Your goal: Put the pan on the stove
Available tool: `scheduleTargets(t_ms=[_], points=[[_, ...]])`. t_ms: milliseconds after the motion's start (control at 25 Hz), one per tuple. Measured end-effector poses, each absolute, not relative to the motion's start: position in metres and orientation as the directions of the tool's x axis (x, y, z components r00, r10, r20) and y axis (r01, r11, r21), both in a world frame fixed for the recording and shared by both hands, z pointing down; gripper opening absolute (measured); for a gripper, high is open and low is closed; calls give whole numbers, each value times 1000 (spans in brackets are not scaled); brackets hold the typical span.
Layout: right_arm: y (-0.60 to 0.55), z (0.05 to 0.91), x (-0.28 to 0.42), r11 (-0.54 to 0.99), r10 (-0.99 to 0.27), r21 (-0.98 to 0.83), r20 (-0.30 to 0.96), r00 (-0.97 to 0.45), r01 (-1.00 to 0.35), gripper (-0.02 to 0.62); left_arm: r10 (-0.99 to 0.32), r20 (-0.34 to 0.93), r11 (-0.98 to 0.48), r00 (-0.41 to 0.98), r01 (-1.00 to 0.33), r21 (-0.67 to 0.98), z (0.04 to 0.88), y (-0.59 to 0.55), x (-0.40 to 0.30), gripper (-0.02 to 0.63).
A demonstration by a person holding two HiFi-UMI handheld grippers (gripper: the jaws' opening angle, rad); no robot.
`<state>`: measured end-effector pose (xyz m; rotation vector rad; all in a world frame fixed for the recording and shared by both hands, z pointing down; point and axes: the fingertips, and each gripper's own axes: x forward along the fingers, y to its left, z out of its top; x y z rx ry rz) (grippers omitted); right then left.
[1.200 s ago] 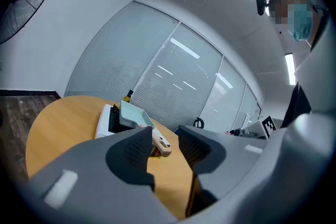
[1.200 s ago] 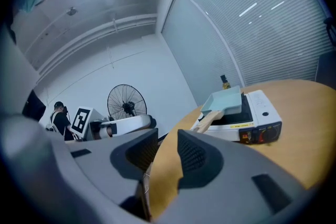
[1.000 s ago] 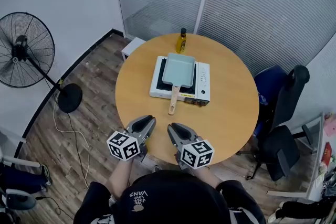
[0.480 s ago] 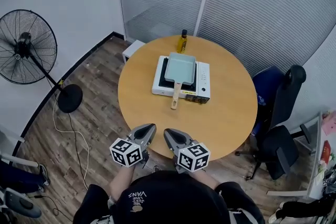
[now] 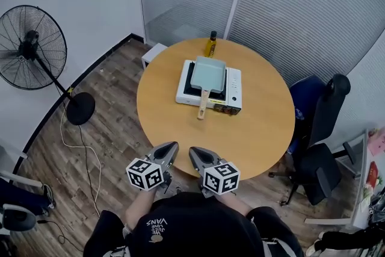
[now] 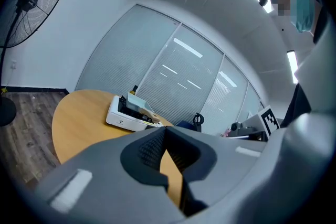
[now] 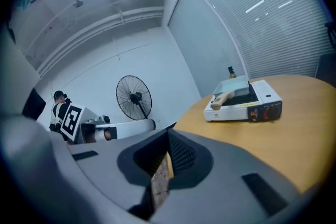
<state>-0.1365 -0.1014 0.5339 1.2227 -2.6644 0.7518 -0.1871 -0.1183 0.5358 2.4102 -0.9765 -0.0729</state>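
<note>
Head view: the pan sits on the stove. Left tongs and right tongs hang well short of the stove, off the desk.

Left gripper view: tongs pressed together, empty.

Right gripper view: likewise together, empty.

The job looks finished, with nothing left to grasp.

pan: rectangular, pale blue-green, wooden handle pointing toward the near edge and overhanging; upright, resting on the stove.
stove: white portable unit, apparently dark-topped; just beyond the middle of the round table.
</note>
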Motion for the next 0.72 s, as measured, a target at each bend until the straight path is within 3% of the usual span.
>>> scheduleTargets(t_ms=[720], points=[[-103, 534, -138, 541, -685, -375, 323, -653, -753, 14, -662, 166, -592, 731, -646, 482, 541, -123, -190, 11]])
